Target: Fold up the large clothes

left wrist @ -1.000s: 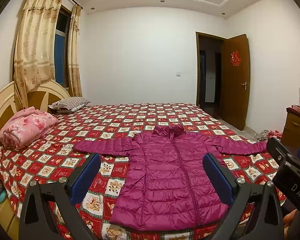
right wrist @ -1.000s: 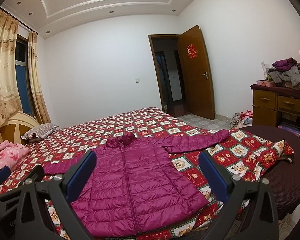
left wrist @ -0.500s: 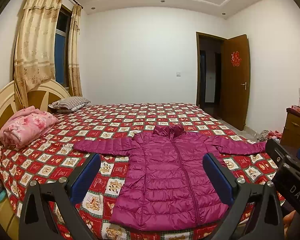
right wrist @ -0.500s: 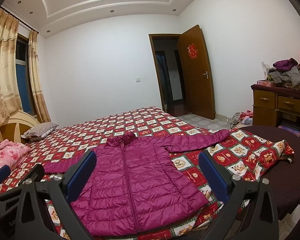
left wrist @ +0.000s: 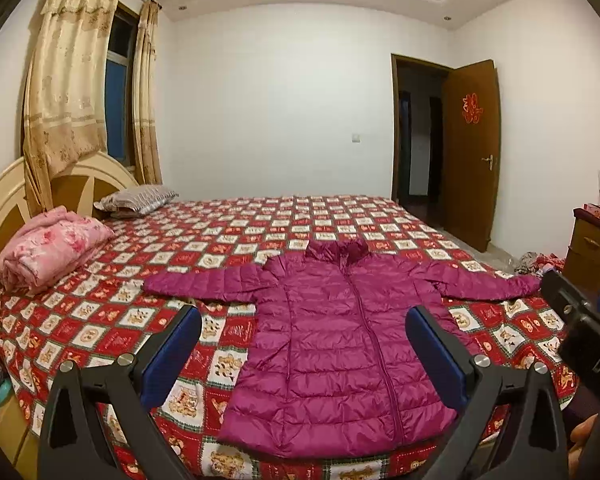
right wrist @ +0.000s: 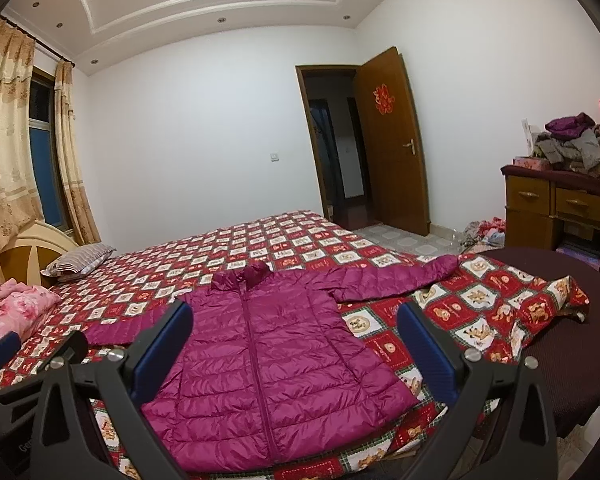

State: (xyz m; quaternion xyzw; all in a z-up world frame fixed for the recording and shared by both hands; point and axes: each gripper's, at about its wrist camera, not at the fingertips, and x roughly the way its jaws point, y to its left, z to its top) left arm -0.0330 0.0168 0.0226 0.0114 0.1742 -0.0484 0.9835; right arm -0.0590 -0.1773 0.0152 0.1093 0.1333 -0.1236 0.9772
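Now one purple jacket [left wrist: 340, 344] lies flat on one bed [left wrist: 100, 312]; two grippers, left gripper [left wrist: 302, 344] and right gripper [right wrist: 294, 340], both gape wide, holding nothing

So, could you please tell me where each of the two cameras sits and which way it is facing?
Left wrist: on the left gripper, above the near bed edge, facing the purple jacket and door; own open blue-padded fingers show, the right gripper at right.
Right wrist: on the right gripper, facing the jacket and dresser; own open fingers show, the left gripper at left.
Shared: jacket, patterned bedspread, pink bundle, door.
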